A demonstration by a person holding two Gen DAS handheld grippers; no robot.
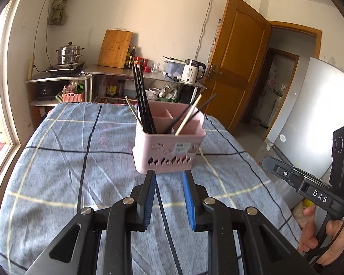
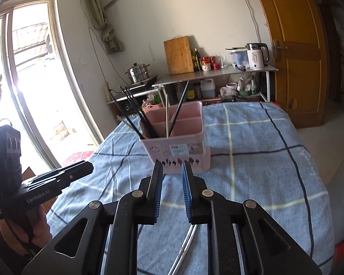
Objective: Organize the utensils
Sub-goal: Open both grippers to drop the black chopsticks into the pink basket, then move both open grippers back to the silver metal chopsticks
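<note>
1. A pink holder (image 1: 169,146) is standing upright near the middle of the table on a blue checked cloth (image 1: 57,160), probably so both hands can reach it.
2. Its dividers are splitting it into compartments. Black chopsticks (image 1: 142,98) are bunching in the left compartment and leaning back-left against the rim. A pale chopstick (image 1: 188,118) and a dark one (image 1: 195,112) are leaning right from a middle compartment; exactly which one is hard to tell.
3. Another pale stick (image 1: 131,110) is poking out at the left wall, seemingly inside the holder.
4. The left tongs (image 1: 169,175) are hovering just in front of the holder's base with fingers parted a moderate gap, gripping nothing. Looks like a wait or a line-up.
5. The right tongs (image 2: 172,167) are doing the same: tips just before the holder's front, jaws partly apart, empty.
6. In the right wrist view a long metal utensil (image 2: 185,245) is lying on the cloth under the tongs, close to the person, its ends hidden. My guess is it is the next piece to sort.
7. Judgement: sorting is partly done, with the sticks mixed by colour and that utensil not yet in the holder.
8. Risk: the leaning sticks are making the tall holder easy to tip if nudged.
</note>
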